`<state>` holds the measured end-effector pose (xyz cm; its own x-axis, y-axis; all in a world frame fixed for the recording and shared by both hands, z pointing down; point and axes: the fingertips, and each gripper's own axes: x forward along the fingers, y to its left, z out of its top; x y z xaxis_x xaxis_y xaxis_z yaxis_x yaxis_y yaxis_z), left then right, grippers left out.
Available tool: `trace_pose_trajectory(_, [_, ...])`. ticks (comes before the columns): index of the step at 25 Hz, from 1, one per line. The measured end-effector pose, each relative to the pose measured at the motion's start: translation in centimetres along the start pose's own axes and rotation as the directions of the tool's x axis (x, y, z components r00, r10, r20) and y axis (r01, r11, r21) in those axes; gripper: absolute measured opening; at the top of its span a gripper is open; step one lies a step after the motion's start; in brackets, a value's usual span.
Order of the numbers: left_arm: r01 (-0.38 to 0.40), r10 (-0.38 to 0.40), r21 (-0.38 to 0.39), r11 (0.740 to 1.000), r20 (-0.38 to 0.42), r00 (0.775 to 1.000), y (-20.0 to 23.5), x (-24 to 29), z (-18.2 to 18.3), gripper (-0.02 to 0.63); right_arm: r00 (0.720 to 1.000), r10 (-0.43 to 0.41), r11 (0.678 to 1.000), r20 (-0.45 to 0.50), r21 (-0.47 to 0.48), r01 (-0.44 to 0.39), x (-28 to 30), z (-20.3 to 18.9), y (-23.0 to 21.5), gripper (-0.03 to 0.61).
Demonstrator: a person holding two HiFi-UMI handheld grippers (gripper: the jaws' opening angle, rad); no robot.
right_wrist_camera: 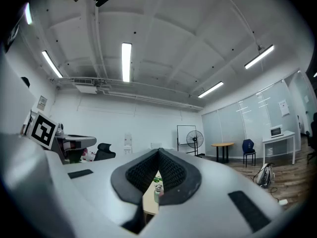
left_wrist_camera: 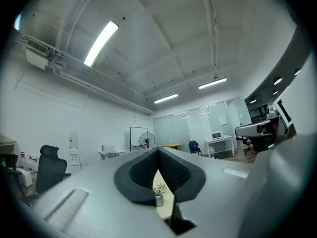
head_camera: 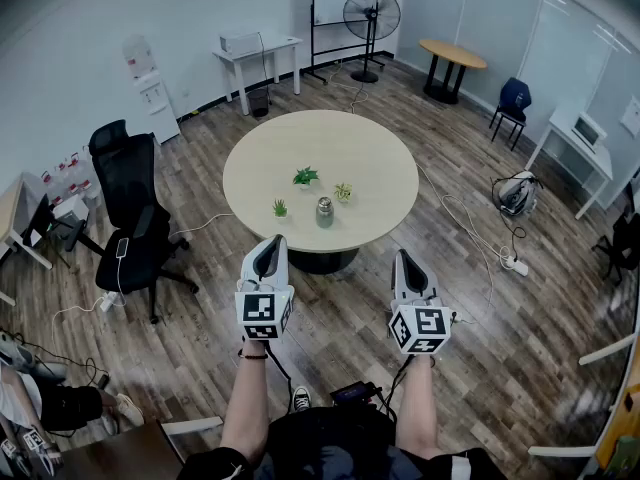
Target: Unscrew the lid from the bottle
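Both forearms point(head_camera: 250, 408) fill the bottom of the head view, each hand carrying its gripper level and pointed at the table ahead. Left gripper point(head_camera: 270, 241): jaws closed pad to pad, nothing between them. Right gripper point(head_camera: 402, 256): the same, pads pressed together and empty. Each gripper view confirms it, the ribbed black pads meeting in a tight seam. Marker cubes point(head_camera: 263, 312) sit at the rear of both tools, nearest me. Well beyond the tips stands the round table point(head_camera: 300, 143), pale top, on a wood-plank floor point(head_camera: 480, 318). Bottle point(head_camera: 324, 212), small and metallic grey, stands upright near the table's front edge, roughly between the lines of the two grippers and well apart from both; its lid point(head_camera: 324, 202) is on. Three little potted plants ring it: one behind and to the left point(head_camera: 305, 176), one to the right point(head_camera: 344, 192), one to the left at the front point(head_camera: 280, 208) (none touching the bottle, as far as I can tell). Black office chair point(head_camera: 130, 208) stands left of the table; pedestal fan point(head_camera: 371, 14) at the far wall.
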<state>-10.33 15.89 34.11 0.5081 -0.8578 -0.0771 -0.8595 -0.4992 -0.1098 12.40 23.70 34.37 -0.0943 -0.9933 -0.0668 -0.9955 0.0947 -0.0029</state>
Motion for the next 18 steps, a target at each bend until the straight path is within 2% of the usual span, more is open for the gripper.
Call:
trace_pose_trajectory(5, [-0.003, 0.003, 0.011, 1.0, -0.002, 1.0, -0.3, -0.1, 0.0, 0.002, 1.0, 0.007, 1.0, 0.002, 0.001, -0.007, -0.2, -0.1, -0.3, 0.002])
trace_pose_trajectory(10, [-0.01, 0.01, 0.015, 1.0, -0.004, 1.0, -0.7, -0.3, 0.1, 0.002, 0.999, -0.001, 0.999, 0.034, 0.043, 0.0, -0.7, 0.4, -0.9, 0.002])
trace_pose_trajectory(18, [-0.017, 0.017, 0.021, 1.0, -0.003, 1.0, -1.5, -0.4, 0.3, 0.002, 0.999, -0.013, 0.999, 0.041, 0.043, 0.011, -1.5, 0.8, -2.0, 0.003])
